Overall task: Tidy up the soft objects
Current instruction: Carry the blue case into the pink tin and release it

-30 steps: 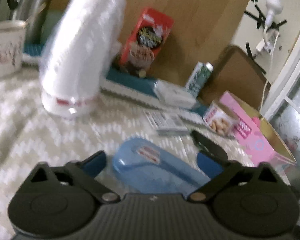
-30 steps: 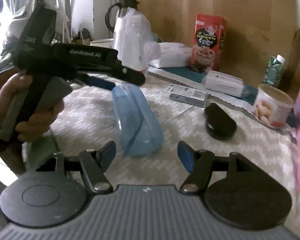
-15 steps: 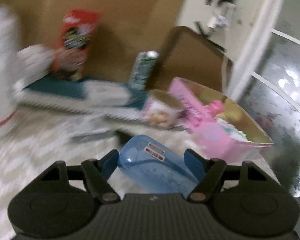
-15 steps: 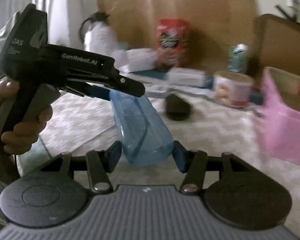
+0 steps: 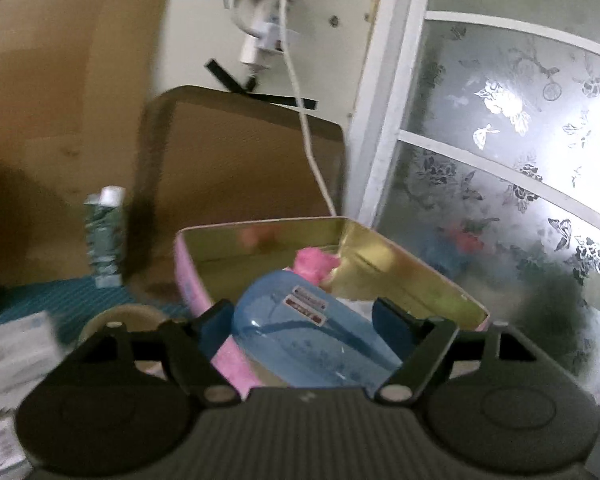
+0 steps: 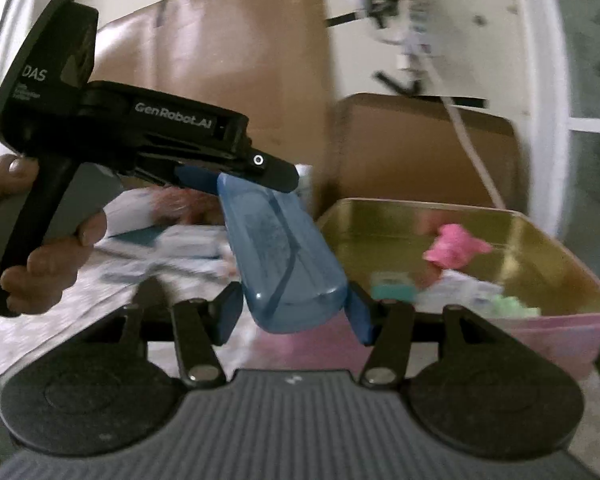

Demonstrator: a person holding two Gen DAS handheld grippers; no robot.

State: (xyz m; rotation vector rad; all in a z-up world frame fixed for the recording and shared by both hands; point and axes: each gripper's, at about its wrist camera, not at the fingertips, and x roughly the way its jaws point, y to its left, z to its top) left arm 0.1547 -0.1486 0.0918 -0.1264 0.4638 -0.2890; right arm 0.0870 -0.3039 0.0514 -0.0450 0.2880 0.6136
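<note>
The blue pouch (image 6: pixel 286 258) is hanging in the air between both tools, right at the near rim of the pink tin (image 6: pixel 548 332). The right hand-held gripper (image 6: pixel 294 314) is pinching its lower end, both blue pads pressing the sides. The left hand-held gripper (image 6: pixel 236 176) is gripping the upper end from the left, a hand (image 6: pixel 44 248) wrapping its handle. From the left wrist camera, the left hand-held gripper (image 5: pixel 302 320) is showing the pouch (image 5: pixel 300 332) filling the gap between its fingers; its jaws have just been opening a little, and whether both pads are pressing is hard to tell there. Inside the tin's (image 5: pixel 420 268) gold walls, a pink soft toy (image 6: pixel 454 246) is lying, with a teal piece (image 6: pixel 392 290) and a green one (image 6: pixel 514 306) beside it. Behind it, a brown board (image 5: pixel 240 160) is leaning, and a small green carton (image 5: pixel 104 236) is standing upright on the left.
</note>
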